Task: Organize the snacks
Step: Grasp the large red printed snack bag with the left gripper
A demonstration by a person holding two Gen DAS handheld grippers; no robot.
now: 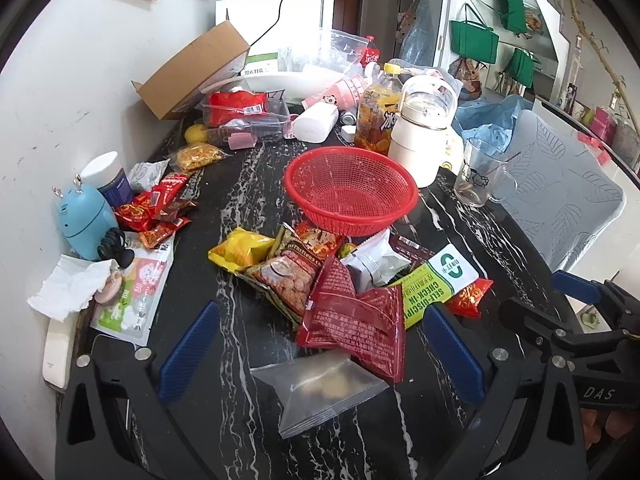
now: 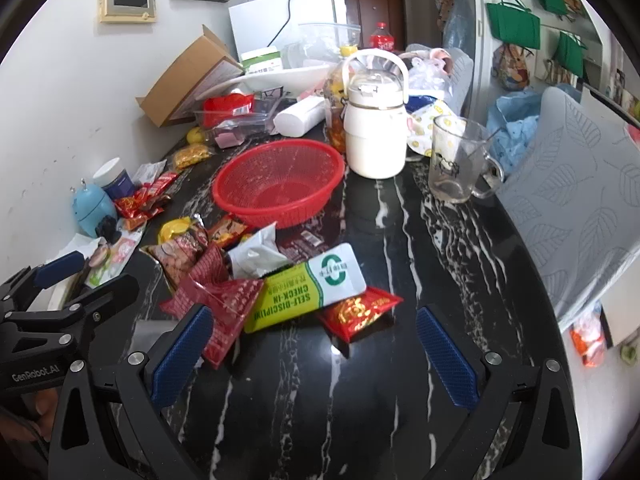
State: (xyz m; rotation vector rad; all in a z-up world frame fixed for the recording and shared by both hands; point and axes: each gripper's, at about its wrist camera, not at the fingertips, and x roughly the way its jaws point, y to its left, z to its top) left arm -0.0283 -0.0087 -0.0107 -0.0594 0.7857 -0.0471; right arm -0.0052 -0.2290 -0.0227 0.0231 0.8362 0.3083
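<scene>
Both grippers spread wide, empty. Left gripper (image 1: 320, 354) hovers over clear plastic snack pouch (image 1: 320, 390) between its fingers, likely first pick. Right gripper (image 2: 314, 354) waits beside red foil packet (image 2: 358, 310). Empty red mesh basket (image 1: 352, 190) ahead on black marble worktop (image 2: 420, 280), probably the drop spot.

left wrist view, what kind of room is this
Most likely a lived-in home dining or kitchen area. A black marble-pattern table is cluttered with snack packets and a red mesh basket, a white fridge stands behind it, and green tote bags hang by the wall.
</scene>
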